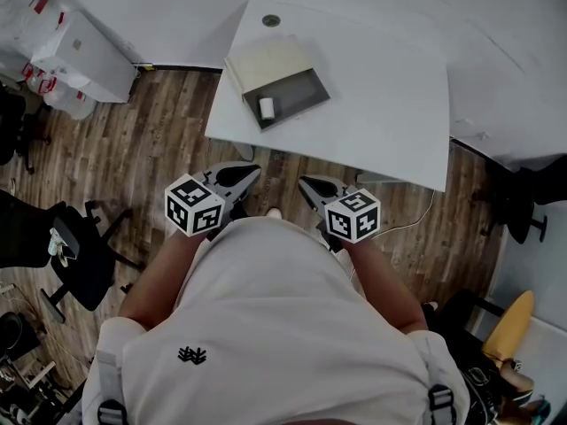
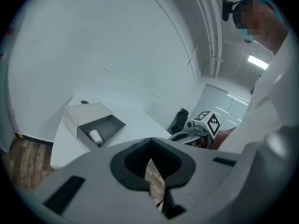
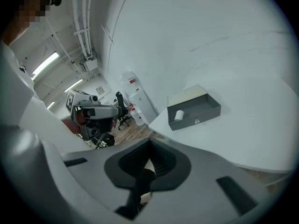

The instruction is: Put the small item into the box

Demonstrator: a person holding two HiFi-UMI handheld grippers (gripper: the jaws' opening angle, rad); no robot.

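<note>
Seen from above, a brown wood-plank floor [image 1: 133, 140] spreads beneath both sets of fingertips. A white table [image 1: 381, 87] with a curved edge stands ahead of the fingertips, well apart from them.

A person in a white shirt [image 1: 266, 326] fills the lower part of the head view, holding both tools close to the body. A black office chair [image 1: 80, 255] stands on the floor out to the left of the left fingers.

The left gripper [image 1: 251, 173] points forward toward the table. Its fingers [image 2: 135, 160] are closed together at the tips with nothing between them, and floor planks show through the gap lower down. The right gripper [image 1: 304, 182] sits just beside it, well short of the table. Its fingers [image 3: 166, 164] are pressed together and are also empty. Each tool carries a cube of black-and-white square markers, which are patterns and not words.

A shallow grey box [image 1: 301, 91] lies open on the table, ahead of both sets of fingertips and roughly between their lines. A cream lid [image 1: 270, 60] lies against its far side. The small item, a white cylinder [image 1: 267, 108], rests inside the box at the end nearer the left fingers.

A small round grommet [image 1: 271, 21] sits in the tabletop beyond the box. The shirt carries a small black emblem [image 1: 192, 355], but it is too small to read any lettering.
</note>
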